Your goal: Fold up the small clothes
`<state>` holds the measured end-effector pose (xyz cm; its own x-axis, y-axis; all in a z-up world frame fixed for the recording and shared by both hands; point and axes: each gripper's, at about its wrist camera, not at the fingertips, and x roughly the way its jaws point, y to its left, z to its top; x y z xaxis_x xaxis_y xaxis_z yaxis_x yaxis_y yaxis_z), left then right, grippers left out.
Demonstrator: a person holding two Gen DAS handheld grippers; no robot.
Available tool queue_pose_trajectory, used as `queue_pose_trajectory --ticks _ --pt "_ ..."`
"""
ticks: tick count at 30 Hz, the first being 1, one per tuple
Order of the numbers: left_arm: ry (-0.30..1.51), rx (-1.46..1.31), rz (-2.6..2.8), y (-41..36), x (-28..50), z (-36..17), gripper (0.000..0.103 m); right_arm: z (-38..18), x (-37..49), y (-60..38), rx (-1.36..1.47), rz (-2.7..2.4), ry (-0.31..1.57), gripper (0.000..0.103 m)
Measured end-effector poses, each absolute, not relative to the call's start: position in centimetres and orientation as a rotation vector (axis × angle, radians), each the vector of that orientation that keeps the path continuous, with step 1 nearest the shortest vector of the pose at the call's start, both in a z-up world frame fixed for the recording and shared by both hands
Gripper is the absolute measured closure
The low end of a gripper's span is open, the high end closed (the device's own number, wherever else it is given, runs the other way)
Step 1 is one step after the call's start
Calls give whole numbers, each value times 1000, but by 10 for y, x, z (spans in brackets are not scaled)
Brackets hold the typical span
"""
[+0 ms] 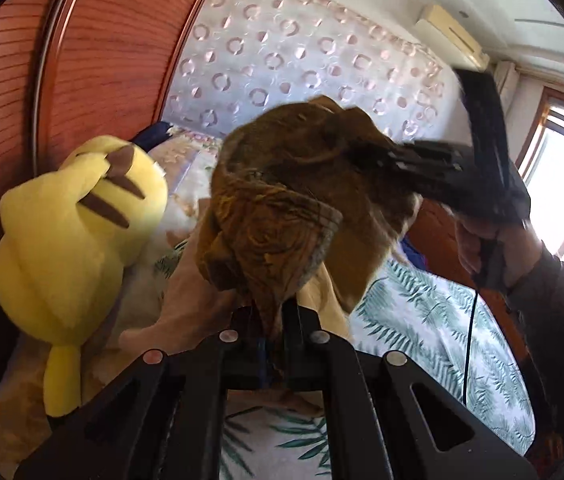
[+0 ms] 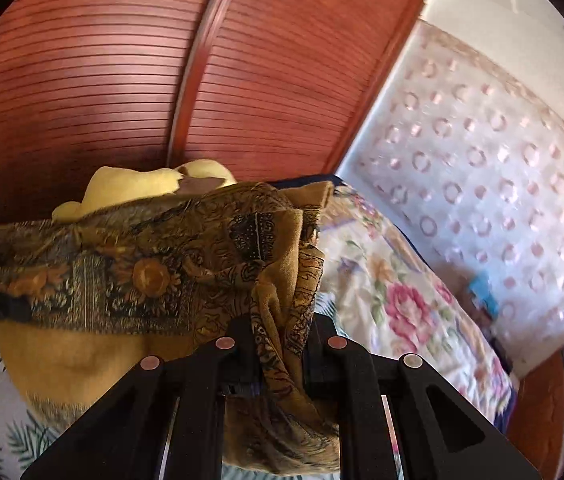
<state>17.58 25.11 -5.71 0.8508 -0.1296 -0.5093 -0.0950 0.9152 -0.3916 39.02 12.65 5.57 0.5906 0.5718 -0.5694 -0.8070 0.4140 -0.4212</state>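
A small brown patterned garment (image 1: 282, 208) hangs in the air above the bed, stretched between both grippers. My left gripper (image 1: 270, 320) is shut on its near bottom edge. My right gripper (image 1: 377, 160) comes in from the right in the left wrist view and is shut on the garment's far side. In the right wrist view the same garment (image 2: 154, 268) shows its paisley and sunflower print, and my right gripper (image 2: 282, 344) is shut on a bunched fold of it. The left gripper's tip is barely visible at that view's left edge.
A yellow plush toy (image 1: 70, 236) lies to the left by the red-brown wardrobe (image 1: 102, 60). A leaf-print bedsheet (image 1: 433, 320) is below. A floral quilt (image 2: 385, 292) lies at the right. A yellowish cloth (image 2: 74, 356) lies under the garment. A window (image 1: 561, 184) is at the right.
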Motion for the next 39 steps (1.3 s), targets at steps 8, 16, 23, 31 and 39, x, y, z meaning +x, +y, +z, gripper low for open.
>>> queue_pose_trajectory --ticks 8,16,23,31,39 --pt "595 -400 32 256 167 -69 97 31 432 161 -680 930 421 86" --pt "617 -389 64 258 167 -67 92 43 463 164 -522 845 438 52" --pt "576 -340 81 260 156 -53 56 40 452 149 -425 895 464 52" --pt "572 -278 75 255 155 -45 22 -32 454 162 -463 891 607 52" --pt "587 -201 92 238 151 -39 17 -39 446 156 -392 869 596 49"
